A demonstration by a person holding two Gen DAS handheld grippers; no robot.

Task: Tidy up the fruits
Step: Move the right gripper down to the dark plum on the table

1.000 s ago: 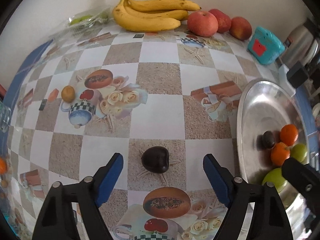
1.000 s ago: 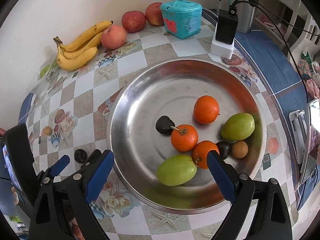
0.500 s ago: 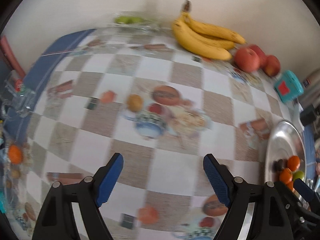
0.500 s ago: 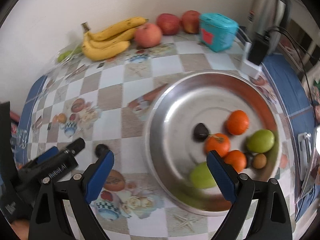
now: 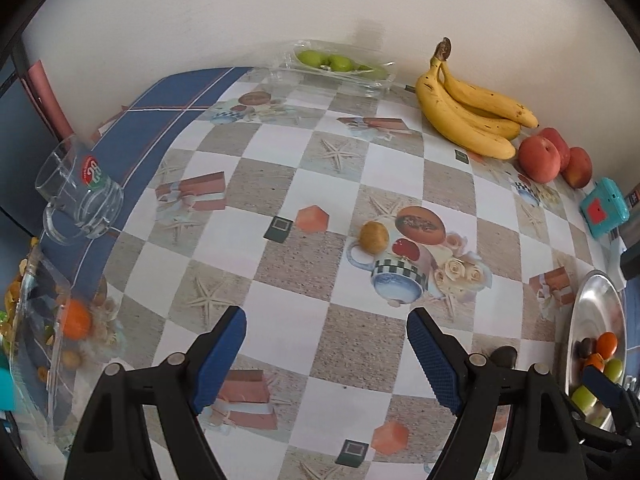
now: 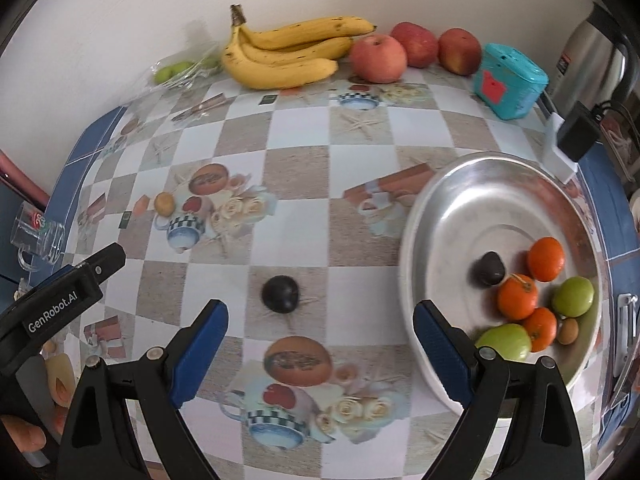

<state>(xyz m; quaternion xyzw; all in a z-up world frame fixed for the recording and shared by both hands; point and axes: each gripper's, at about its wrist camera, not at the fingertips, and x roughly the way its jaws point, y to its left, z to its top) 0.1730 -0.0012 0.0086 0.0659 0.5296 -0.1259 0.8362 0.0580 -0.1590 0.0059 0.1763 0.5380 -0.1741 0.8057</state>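
A dark plum (image 6: pixel 280 294) lies on the checked tablecloth, just ahead of my open, empty right gripper (image 6: pixel 320 344). To its right a steel dish (image 6: pixel 452 216) holds another dark plum (image 6: pixel 489 268), oranges (image 6: pixel 545 259), green fruits (image 6: pixel 573 296) and a small brown fruit. A small yellow-brown fruit (image 5: pixel 373 236) lies on the cloth ahead of my open, empty left gripper (image 5: pixel 326 356). It also shows in the right wrist view (image 6: pixel 164 203). The dish (image 5: pixel 592 308) sits at the right edge of the left wrist view.
Bananas (image 6: pixel 288 52) and red apples (image 6: pixel 378 58) lie by the back wall, next to a teal box (image 6: pixel 508 80). A clear tray of green fruit (image 5: pixel 332 64) sits at the back. A glass mug (image 5: pixel 76 196) and a clear fruit container (image 5: pixel 44 320) stand at the left.
My left gripper has swung left, away from the dark plum, and now faces the small yellow-brown fruit. My right gripper has swung left from the dish to face the plum.
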